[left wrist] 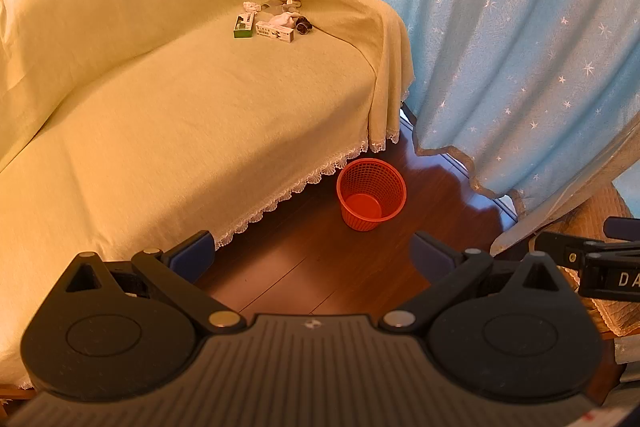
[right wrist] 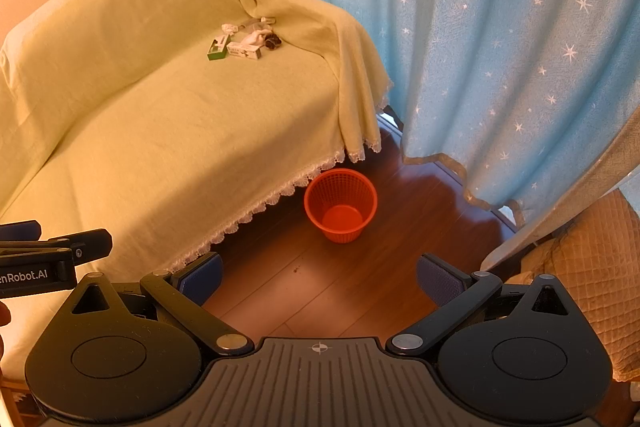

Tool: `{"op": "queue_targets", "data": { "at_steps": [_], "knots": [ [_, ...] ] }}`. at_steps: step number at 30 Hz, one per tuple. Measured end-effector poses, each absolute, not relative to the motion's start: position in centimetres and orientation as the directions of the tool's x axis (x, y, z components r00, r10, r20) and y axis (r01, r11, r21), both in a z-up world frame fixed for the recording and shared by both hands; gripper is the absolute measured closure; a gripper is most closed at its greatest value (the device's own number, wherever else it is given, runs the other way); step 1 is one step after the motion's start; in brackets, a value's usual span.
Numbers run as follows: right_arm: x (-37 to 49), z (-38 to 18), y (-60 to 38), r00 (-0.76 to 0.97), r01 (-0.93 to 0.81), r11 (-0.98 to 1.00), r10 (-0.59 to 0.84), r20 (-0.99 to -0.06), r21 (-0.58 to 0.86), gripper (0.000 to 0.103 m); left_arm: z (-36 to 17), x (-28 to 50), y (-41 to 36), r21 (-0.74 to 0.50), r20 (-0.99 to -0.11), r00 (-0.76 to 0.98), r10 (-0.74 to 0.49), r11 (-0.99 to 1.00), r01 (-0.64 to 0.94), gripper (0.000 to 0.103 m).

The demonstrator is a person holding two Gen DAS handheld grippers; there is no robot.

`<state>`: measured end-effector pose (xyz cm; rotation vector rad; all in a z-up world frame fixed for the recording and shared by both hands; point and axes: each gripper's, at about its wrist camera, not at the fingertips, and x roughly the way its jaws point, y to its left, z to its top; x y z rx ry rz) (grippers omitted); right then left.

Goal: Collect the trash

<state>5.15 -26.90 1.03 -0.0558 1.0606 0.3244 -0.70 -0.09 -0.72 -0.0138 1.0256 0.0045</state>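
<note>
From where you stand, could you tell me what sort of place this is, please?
Most likely a living room in a home: a sofa draped in a yellow cover, blue star-print curtains reaching a wooden floor, and a small orange wastebasket beside the sofa.

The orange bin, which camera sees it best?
The right wrist view: the bin sits near the middle of the picture, between the open fingers, and you look down to its empty bottom. The left wrist view shows the same bin whole too, beside the sofa's lace edge, slightly off to the right.
</note>
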Motion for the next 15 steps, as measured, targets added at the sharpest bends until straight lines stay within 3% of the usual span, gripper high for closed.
{"op": "queue_targets", "data": {
  "at_steps": [15],
  "knots": [
    [5.11, 1.11, -26.33, 0.444, -0.288, 0.951, 0.234, -0.865, 0.110, 0.002, -0.72, -0.47, 0.15, -0.012, -0.857, 0.516, -0.004, 1.000, -0.012, 0.001]
  ]
}}
